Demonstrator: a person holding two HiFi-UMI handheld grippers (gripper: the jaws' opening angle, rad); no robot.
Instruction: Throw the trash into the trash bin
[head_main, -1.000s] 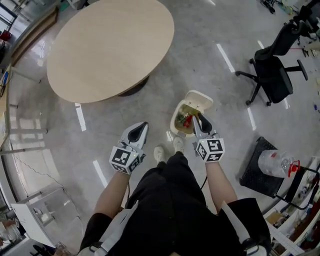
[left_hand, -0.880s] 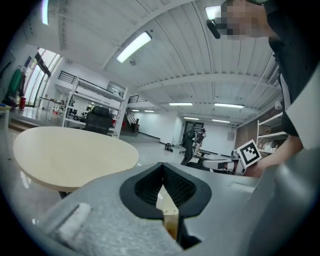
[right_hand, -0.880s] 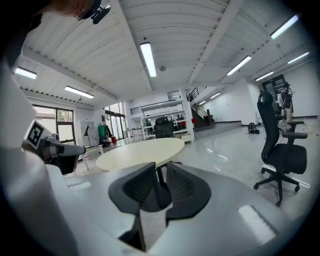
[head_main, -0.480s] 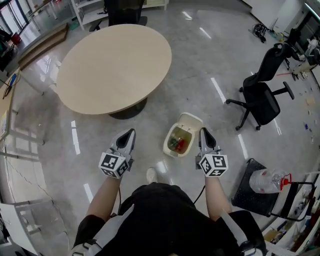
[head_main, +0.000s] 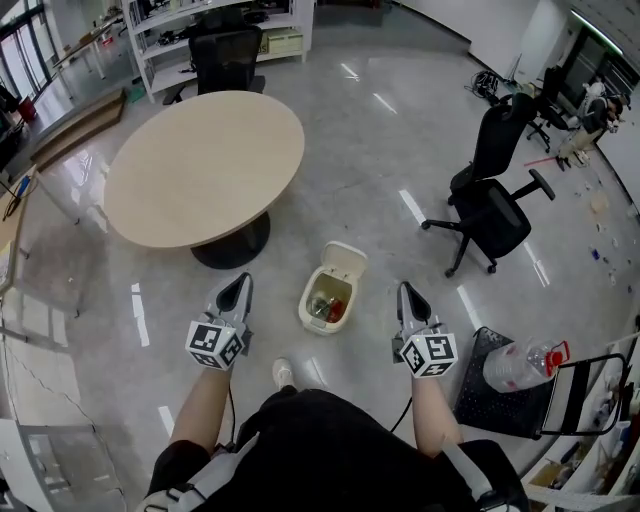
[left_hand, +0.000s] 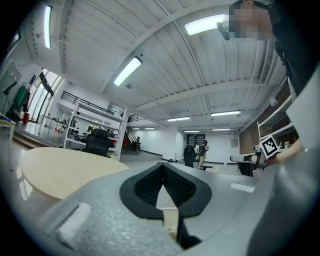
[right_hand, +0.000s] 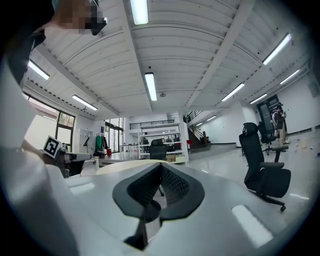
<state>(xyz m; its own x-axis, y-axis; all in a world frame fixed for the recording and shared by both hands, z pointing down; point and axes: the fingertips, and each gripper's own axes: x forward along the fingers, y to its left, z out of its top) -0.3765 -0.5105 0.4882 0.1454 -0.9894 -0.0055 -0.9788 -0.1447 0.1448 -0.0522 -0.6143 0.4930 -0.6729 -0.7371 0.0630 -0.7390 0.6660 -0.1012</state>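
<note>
The cream trash bin (head_main: 306, 301) stands on the floor with its lid tipped back, and trash (head_main: 326, 304) of red and greenish bits lies inside. My left gripper (head_main: 240, 284) is held level to the bin's left, jaws shut with nothing in them. My right gripper (head_main: 405, 293) is held level to the bin's right, well above the floor, also shut and empty. In the left gripper view the dark pads of the left gripper (left_hand: 162, 167) meet at the tip. In the right gripper view the right gripper (right_hand: 160, 169) is likewise pressed together.
A round beige table (head_main: 200, 165) on a dark pedestal stands beyond the bin to the left. A black office chair (head_main: 490, 215) is at the right, another (head_main: 225, 55) behind the table. A clear plastic bottle (head_main: 520, 365) lies on a black mat at my right.
Both grippers rose and drew back from the bin. The right gripper, earlier over the bin's opening, now sits to its right with jaws closed. The head view tilted up.
</note>
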